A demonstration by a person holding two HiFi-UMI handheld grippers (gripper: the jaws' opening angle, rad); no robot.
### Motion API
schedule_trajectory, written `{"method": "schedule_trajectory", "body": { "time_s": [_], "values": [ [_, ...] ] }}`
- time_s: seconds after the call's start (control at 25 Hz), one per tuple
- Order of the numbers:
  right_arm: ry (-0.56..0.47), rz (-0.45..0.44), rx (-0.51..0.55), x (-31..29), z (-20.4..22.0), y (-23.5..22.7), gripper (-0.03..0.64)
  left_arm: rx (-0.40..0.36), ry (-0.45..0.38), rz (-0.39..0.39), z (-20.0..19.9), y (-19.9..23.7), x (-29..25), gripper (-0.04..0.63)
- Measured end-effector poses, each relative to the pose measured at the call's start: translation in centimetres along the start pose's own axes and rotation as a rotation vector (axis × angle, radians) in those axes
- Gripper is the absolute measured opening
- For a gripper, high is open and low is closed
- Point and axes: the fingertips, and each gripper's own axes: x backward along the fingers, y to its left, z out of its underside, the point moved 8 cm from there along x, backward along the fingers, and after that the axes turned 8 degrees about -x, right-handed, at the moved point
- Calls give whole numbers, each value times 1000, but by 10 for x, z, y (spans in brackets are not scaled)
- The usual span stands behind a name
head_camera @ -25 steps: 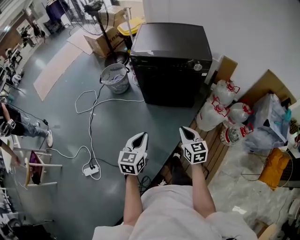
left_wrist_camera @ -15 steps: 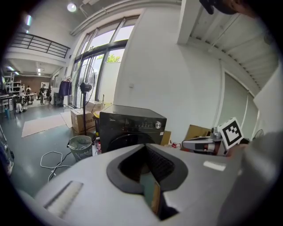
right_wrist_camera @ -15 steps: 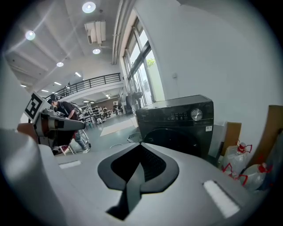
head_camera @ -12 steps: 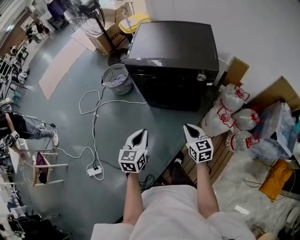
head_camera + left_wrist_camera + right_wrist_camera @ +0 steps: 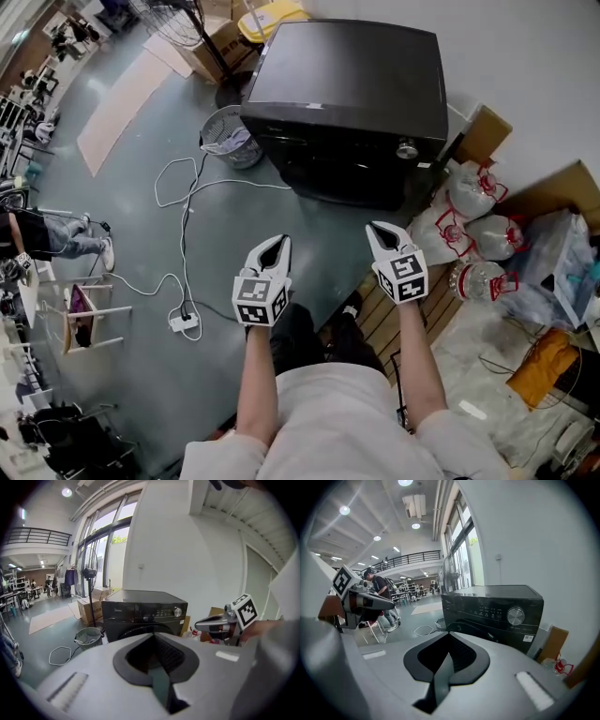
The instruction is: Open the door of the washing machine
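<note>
Jaws closed, L gripper (image 5: pixel 277 242) & R gripper (image 5: pixel 377 231); boxy glossy-black washing machine (image 5: pixel 347 84).

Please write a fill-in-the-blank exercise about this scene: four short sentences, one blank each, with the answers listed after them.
1. The washing machine is ___ in colour.
2. Its door is ___.
3. The left hand-held gripper and the right hand-held gripper are both ___, with nothing between the jaws.
4. In the head view, the silver dial sits at the ___ end of the front panel.

Missing words: black; closed; shut; right
</note>
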Motion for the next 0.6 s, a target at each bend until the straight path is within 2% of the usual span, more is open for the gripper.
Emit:
{"method": "schedule_trajectory", "body": {
  "time_s": [0.2,0.48,0.6],
  "values": [
    [41,-61,84,-25,-5,5,0,-18,14,2,5,17,-20,58],
    [125,-39,216,-68,-9,-1,2,-39,28,56,19,48,-66,58],
    [157,-43,242,-86,-11,2,2,-4,8,81,31,60,-87,58]
  ]
}}
